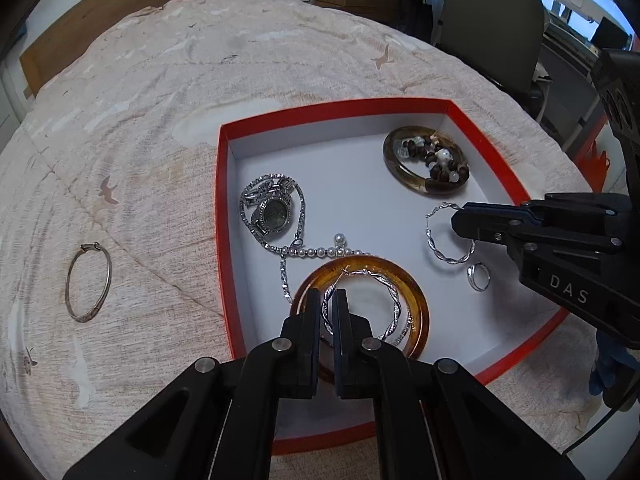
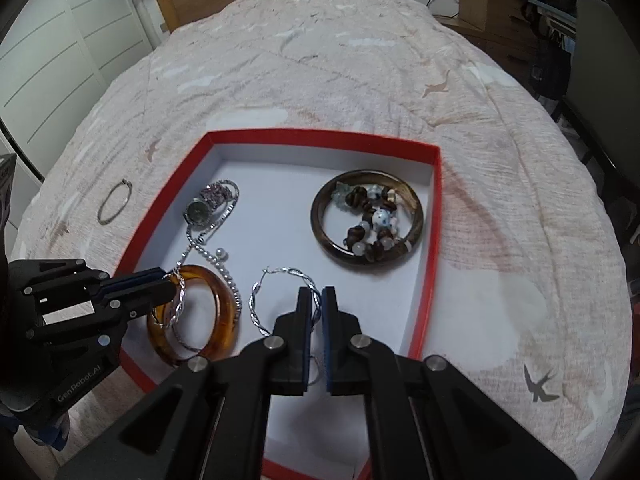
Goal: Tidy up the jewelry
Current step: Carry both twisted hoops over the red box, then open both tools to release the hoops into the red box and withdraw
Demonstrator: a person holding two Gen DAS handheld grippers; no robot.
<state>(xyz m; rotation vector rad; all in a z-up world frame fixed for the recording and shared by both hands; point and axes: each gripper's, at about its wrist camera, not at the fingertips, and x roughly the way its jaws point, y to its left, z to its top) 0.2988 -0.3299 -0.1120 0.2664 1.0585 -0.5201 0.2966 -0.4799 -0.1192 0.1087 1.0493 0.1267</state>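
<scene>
Left gripper is pinching a twisted hoop over the amber bangle; right gripper is closing narrowly on its twin, both inside the red box. Placing the pair appears in hand. Farther off, a thin bangle is lying on the bedspread, likely calling for retrieval next.

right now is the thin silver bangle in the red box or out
Out. The thin silver bangle lies on the bedspread left of the red box, apart from its wall, with neither claw near it.
</scene>
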